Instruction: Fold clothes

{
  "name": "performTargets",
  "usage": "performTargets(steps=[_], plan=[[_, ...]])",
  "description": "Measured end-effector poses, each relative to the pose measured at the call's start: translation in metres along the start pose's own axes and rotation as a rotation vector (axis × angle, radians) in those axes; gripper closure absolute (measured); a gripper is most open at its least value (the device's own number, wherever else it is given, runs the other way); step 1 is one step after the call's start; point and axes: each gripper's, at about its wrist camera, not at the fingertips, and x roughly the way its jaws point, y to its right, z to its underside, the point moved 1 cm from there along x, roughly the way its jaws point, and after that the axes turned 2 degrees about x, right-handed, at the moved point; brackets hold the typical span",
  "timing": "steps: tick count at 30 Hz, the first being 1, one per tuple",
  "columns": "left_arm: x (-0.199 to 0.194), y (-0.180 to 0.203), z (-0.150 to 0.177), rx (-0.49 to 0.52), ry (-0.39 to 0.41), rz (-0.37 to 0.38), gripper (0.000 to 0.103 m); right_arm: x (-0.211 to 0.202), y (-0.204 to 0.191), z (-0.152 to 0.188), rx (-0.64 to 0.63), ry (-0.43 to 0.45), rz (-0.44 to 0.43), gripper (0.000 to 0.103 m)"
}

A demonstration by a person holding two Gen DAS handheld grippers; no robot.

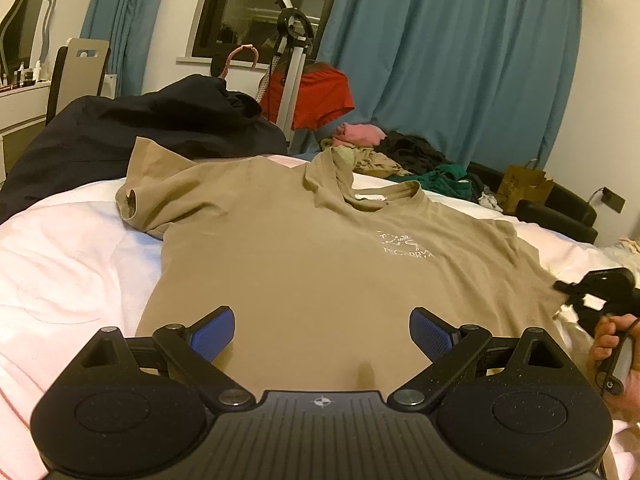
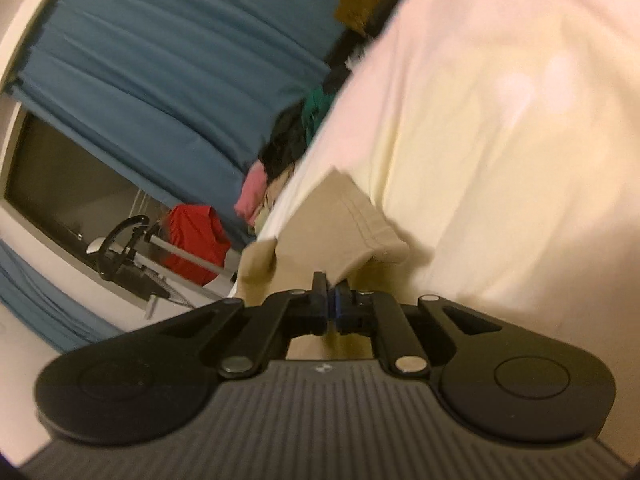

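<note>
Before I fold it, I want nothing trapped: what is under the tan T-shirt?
The tan T-shirt lies on a white bedsheet, which shows all around it. Whatever sits directly beneath the shirt is covered.

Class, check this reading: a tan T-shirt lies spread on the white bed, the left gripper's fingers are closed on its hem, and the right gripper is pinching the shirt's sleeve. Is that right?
Not quite. The left wrist view shows the left gripper open over the tan T-shirt, gripping nothing. The rest stands: the shirt lies on the white bed, and the right gripper pinches the sleeve.
</note>
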Motion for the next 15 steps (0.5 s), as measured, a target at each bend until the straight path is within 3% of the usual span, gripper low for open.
performTargets(steps=[2, 3, 6, 15], plan=[[-0.002, 0.000, 0.000, -0.001, 0.003, 0.003, 0.007, 0.012, 0.004, 0.004, 0.016, -0.066, 0.012, 0.085], [-0.003, 0.001, 0.000, -0.001, 0.005, 0.004, 0.007, 0.016, 0.003, 0.007, -0.003, -0.081, 0.008, 0.074], [-0.005, 0.001, 0.000, 0.005, 0.010, -0.001, 0.007, 0.023, -0.004, 0.014, -0.076, -0.069, -0.023, 0.060], [0.005, -0.001, 0.002, -0.014, -0.033, 0.029, 0.007, 0.054, -0.003, 0.006, -0.091, 0.086, -0.068, 0.060]])
